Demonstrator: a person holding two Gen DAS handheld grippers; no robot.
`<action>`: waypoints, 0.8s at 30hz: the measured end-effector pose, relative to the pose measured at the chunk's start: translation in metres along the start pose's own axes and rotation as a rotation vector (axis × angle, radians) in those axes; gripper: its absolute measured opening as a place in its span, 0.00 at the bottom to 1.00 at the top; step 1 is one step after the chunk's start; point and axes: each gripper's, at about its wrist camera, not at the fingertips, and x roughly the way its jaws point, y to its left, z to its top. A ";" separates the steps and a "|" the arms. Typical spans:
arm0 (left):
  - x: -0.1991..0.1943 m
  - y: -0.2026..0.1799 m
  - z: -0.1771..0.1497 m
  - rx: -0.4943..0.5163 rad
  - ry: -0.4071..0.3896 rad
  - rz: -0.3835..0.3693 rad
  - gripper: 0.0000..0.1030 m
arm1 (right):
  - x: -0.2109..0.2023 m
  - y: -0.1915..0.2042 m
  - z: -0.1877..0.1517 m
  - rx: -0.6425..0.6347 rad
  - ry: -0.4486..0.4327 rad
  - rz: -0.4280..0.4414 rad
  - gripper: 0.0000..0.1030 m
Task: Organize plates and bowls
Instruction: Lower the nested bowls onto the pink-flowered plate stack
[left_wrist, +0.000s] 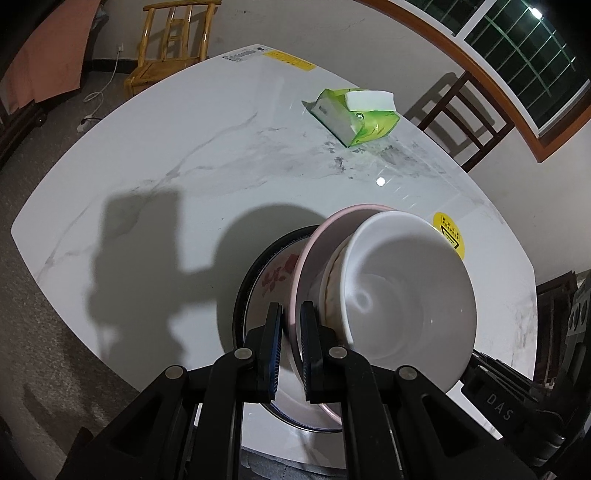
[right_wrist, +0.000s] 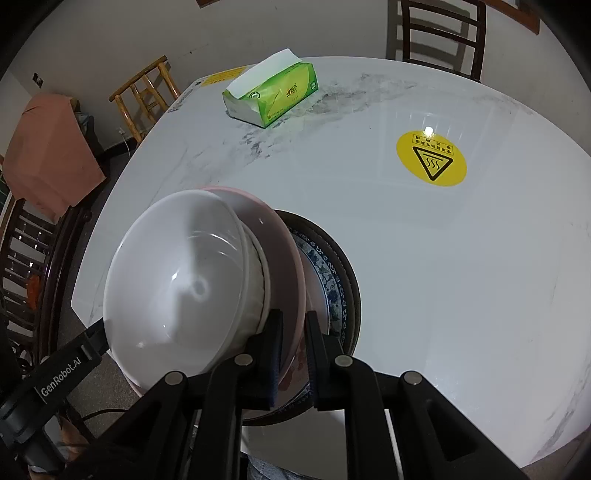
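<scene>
The left hand-held gripper (left_wrist: 291, 314) is clenched on the near rim of a pink plate (left_wrist: 314, 247), and the right hand-held gripper (right_wrist: 294, 325) grips the same pink plate (right_wrist: 284, 236) at the opposite edge. A white bowl (left_wrist: 406, 280) sits on that plate, nested in a cream-sided bowl (left_wrist: 332, 288) of which only a sliver shows. In the right wrist view the white bowl (right_wrist: 173, 280) fills the left foreground and blocks much of what lies beneath.

Under the pink plate lie a plate with red flowers (left_wrist: 277, 275) and, in the right wrist view, a blue-patterned plate (right_wrist: 330, 280) inside a dark rim; whether the pink plate touches them cannot be told. All sit at the near edge of the white marbled tabletop (left_wrist: 184, 147).

The other gripper's body at each frame edge reads "DAS" and "GenRobot.AI".

Farther out is a round yellow sticker (right_wrist: 431, 157) with a heat-warning triangle, its characters too small to read. Beyond it lies a green tissue pack (right_wrist: 271, 94), tissue sticking out, logo illegible. A yellow label (left_wrist: 290, 61) marks the far edge. A bamboo chair (left_wrist: 170, 48) and a dark wooden chair (left_wrist: 465, 118) stand past the tabletop.
</scene>
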 end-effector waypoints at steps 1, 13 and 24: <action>0.000 0.001 0.000 0.000 -0.001 -0.002 0.06 | 0.000 0.000 0.000 -0.002 0.000 -0.002 0.12; 0.000 0.001 0.001 0.024 -0.016 -0.006 0.06 | 0.001 0.001 0.000 -0.003 -0.008 -0.007 0.14; 0.000 0.004 0.001 0.030 -0.031 0.026 0.24 | 0.000 -0.003 0.001 0.003 -0.010 -0.014 0.28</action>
